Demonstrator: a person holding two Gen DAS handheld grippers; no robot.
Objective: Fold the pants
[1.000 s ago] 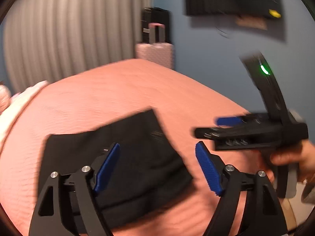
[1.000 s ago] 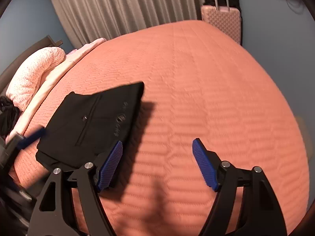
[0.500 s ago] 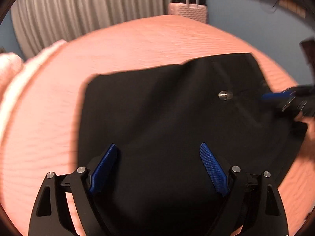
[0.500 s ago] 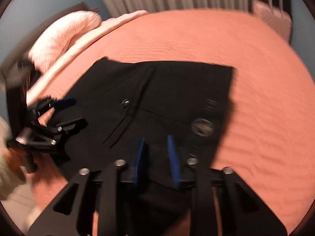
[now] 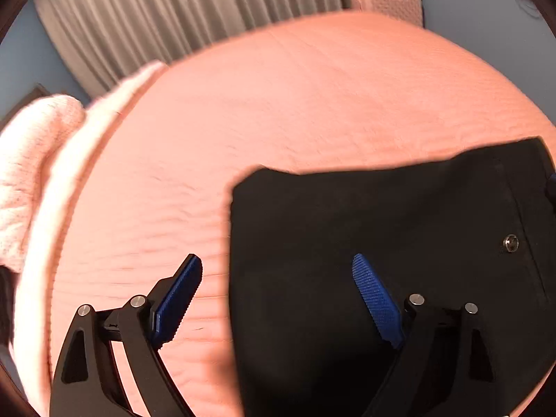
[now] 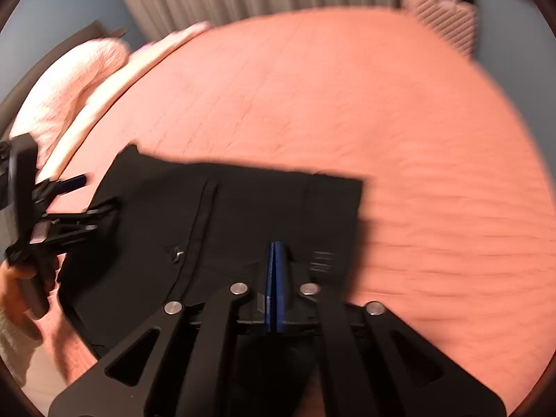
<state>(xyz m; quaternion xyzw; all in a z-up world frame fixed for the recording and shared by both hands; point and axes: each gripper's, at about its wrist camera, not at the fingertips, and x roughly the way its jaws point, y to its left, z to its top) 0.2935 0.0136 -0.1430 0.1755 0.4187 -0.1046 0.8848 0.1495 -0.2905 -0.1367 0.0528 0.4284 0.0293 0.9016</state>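
Note:
Folded black pants (image 5: 382,215) lie flat on a coral bedspread (image 5: 312,104), a metal button (image 5: 510,243) showing near their right side. My left gripper (image 5: 276,264) hovers over the pants' left edge with its jaws opening. One blue pad is above bare bedspread and the other above black cloth, neither pressing on it. In the right wrist view the pants (image 6: 243,208) fill the lower middle. My right gripper (image 6: 276,246) is shut, its blue pads pinched together on the cloth at the near edge. The left gripper (image 6: 97,193) shows at the pants' far left corner, held by a hand (image 6: 17,295).
A pale pink pillow (image 5: 31,160) and a folded sheet edge (image 5: 114,104) lie at the left. Grey curtains (image 5: 173,17) hang behind the bed. A pink suitcase (image 6: 441,17) stands past the far right corner. Bare bedspread stretches beyond and right of the pants.
My left gripper swung left and lower, from over the pants' middle to their left edge. The right gripper's pads closed from wide apart to pinched together at the pants' near edge.

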